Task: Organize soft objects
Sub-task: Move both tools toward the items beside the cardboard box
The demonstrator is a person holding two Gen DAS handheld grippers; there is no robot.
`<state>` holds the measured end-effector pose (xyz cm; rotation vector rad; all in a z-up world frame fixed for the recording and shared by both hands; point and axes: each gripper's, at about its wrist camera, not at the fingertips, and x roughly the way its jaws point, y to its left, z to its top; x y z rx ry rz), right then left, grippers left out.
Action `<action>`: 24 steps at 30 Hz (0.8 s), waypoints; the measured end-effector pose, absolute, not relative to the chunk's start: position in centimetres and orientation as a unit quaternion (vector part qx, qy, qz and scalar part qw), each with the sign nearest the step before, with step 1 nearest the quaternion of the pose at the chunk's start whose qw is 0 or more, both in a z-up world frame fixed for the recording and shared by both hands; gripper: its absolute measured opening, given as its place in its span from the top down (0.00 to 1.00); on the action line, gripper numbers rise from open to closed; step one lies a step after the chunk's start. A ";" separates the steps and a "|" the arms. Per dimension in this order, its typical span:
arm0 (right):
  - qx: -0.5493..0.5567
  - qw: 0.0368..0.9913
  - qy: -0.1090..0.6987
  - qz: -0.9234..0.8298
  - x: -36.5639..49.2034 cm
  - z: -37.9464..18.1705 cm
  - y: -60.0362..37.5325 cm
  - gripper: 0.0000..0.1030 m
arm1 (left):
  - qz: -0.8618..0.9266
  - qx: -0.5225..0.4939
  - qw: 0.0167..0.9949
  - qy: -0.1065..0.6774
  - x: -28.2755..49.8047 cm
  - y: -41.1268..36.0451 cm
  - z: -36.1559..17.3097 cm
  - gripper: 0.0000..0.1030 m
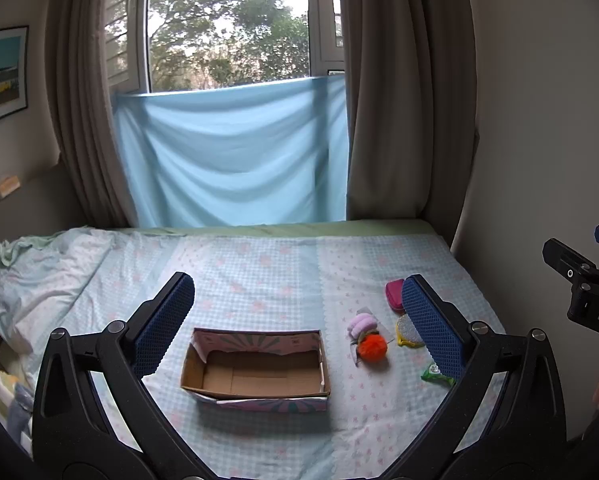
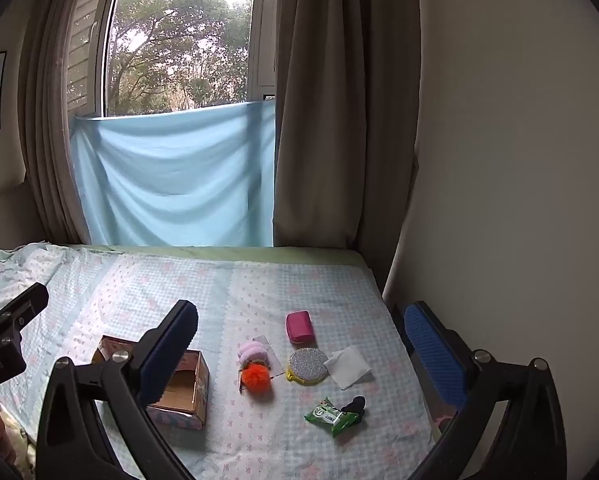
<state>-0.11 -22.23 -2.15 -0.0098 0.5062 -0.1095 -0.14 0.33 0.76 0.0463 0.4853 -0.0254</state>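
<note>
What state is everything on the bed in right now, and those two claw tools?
Cardboard box: open, empty.
Orange pompom: on bed, outside box.
Pink pouch: closed.
Green packet: lying flat.
White tissue: folded.
Left gripper: open, empty.
Right gripper: open, empty.

The setting is a home bedroom. A bed (image 1: 259,264) with a pale checked floral sheet is filling the lower part of both views. Behind the bed, a window (image 1: 227,24) is showing trees outside. Brown curtains (image 1: 403,92) are hanging on either side of the window, and a light blue cloth (image 1: 231,156) is covering its lower part. Left of the window, a framed picture (image 1: 1,76) is hanging on the wall. A rumpled quilt (image 1: 39,276) is lying at the bed's left edge.
</note>
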 end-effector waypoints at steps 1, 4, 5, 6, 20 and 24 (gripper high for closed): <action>-0.005 0.967 0.251 -0.054 0.0 -2.1 -22.3 0.00 | -0.013 0.023 0.970 0.240 -0.2 0.2 0.7 0.00; -0.007 0.967 0.248 -0.054 -0.1 -1.9 -22.0 0.00 | -0.014 0.025 0.971 0.239 -0.2 0.2 0.7 0.00; -0.007 0.968 0.247 -0.054 0.0 -1.9 -22.0 0.00 | -0.014 0.026 0.971 0.238 -0.2 0.3 0.8 0.00; -0.007 0.968 0.246 -0.054 0.0 -1.9 -22.0 0.00 | -0.014 0.026 0.971 0.237 -0.2 0.3 0.8 0.00; -0.008 0.967 0.248 -0.054 0.4 -2.3 -21.8 0.00 | -0.019 0.023 0.971 0.235 0.3 0.4 0.6 0.00; -0.009 0.967 0.250 -0.054 0.5 -2.2 -21.6 0.00 | -0.018 0.021 0.971 0.239 0.5 0.6 0.5 0.00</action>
